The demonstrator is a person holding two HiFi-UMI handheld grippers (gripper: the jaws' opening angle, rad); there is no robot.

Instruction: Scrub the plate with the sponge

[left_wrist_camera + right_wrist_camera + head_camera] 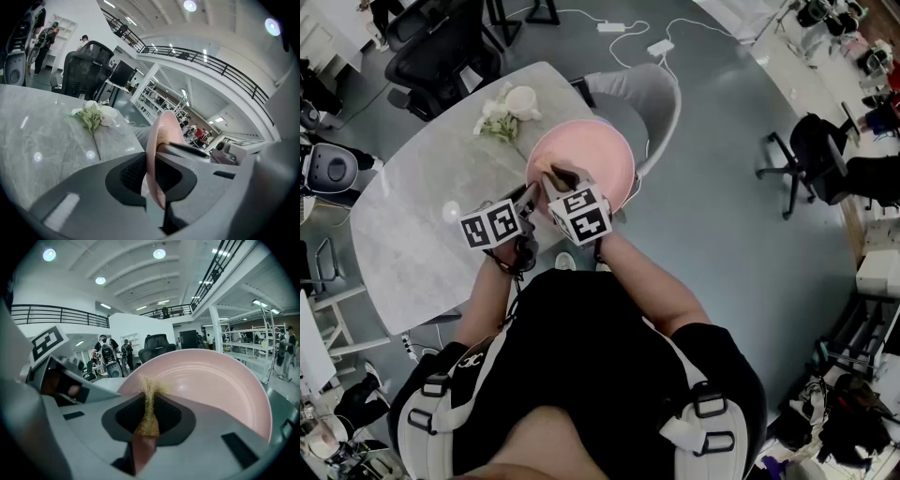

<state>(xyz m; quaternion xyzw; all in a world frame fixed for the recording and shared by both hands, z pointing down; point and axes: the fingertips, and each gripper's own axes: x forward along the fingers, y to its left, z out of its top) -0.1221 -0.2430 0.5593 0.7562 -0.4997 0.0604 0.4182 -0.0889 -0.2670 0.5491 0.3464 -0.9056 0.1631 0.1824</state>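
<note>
A pink plate [592, 159] is held tilted up over the marble table's near right corner. My left gripper [528, 195] is shut on its rim; in the left gripper view the plate [161, 136] runs edge-on between the jaws of the left gripper [152, 180]. My right gripper [553, 176] is shut on a thin yellow-brown sponge [149, 413], squeezed flat between the jaws of the right gripper [147, 420]. The sponge's frayed tip touches the lower left of the plate's inner face [211, 385].
A white flower sprig [506, 111] lies on the marble table [422, 206] beyond the plate, also seen as the flower [96, 115]. A grey chair [647, 103] stands at the table's right, black office chairs [441, 52] behind.
</note>
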